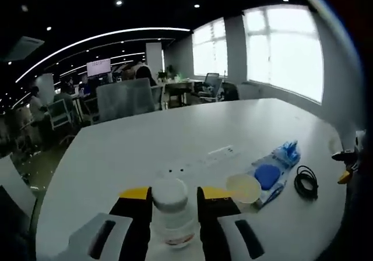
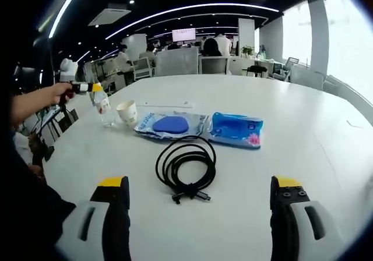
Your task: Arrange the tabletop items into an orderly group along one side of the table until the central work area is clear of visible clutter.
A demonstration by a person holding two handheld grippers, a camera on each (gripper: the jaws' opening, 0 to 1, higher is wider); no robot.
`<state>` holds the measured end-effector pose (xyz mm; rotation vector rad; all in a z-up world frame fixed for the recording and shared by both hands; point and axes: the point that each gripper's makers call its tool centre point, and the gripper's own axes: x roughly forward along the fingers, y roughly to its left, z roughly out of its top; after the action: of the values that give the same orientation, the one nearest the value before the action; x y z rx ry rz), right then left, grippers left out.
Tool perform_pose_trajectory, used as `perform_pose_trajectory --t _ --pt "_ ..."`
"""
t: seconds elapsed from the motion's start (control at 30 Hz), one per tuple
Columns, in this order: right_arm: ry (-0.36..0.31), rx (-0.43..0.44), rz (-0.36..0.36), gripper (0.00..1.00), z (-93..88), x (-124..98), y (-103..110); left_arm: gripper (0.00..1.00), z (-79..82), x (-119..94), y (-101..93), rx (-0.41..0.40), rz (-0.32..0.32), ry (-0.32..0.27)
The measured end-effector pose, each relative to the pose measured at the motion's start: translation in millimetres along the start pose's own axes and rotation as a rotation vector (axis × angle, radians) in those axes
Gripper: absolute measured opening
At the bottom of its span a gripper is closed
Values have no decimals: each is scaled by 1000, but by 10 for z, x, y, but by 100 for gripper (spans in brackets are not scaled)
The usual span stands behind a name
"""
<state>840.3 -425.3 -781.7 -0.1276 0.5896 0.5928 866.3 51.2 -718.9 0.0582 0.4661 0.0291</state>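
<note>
A: Right, in the left gripper view the left gripper (image 1: 170, 205) has its jaws closed on a small clear bottle (image 1: 171, 211) with a white cap, standing on the white table (image 1: 134, 150). What is the step, do you reckon?

B: Placing the bottle in the row, I judge. The paper cup (image 1: 243, 187) is just beside it, then the clear pouch with a blue disc (image 1: 269, 176), the blue packet (image 1: 287, 153) and the black cable (image 1: 306, 182). Set the bottle down upright, close to the cup but not nudging it, and open the jaws only once the base sits flat.

A: Anything unclear there?

B: The bottle's base is cut off between the jaws, so I cannot tell whether it rests on the table or is lifted. At the right edge a gripper tip shows, but blurred.

A: And the right gripper view?

B: The right gripper (image 2: 198, 194) is wide open and holds nothing; the cable lies between its jaws, just ahead. Beyond lie the pouch and the blue packet side by side. At far left a hand (image 2: 58, 92) holds the other gripper on the bottle beside the cup.

A: Hidden bits?

B: The bottle's label is too small to read, and the near table edge is cut off.
</note>
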Motion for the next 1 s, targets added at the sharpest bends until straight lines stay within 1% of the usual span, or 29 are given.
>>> perform_pose_trajectory --t 0.1,0.13,0.3,0.37,0.47,0.6,0.63,0.67,0.8,1.0 --pt "1 8 1 97 -14 8 1 24 22 14 7 8 4 -3" --pt "5 8 1 97 -26 11 1 23 20 20 24 13 10 -4" --pt "22 5 4 97 -66 23 15 23 39 28 -25 -1 -9 -20" --pt "26 4 4 97 -73 24 14 22 44 22 -27 -8 -3 -25" --pt "25 7 3 97 -71 28 12 22 51 17 -33 -46 13 -14" --pt "26 11 4 96 -82 33 6 21 52 48 -2 -58 37 2" --pt "25 10 4 96 -84 35 4 21 48 56 3 -61 35 3" --pt "27 10 5 96 -89 35 1 21 47 65 20 -74 48 9" --pt "25 13 7 96 -97 39 -17 21 68 117 28 -73 43 18" --pt "17 17 4 96 -76 33 -52 20 132 106 -164 -93 25 26"
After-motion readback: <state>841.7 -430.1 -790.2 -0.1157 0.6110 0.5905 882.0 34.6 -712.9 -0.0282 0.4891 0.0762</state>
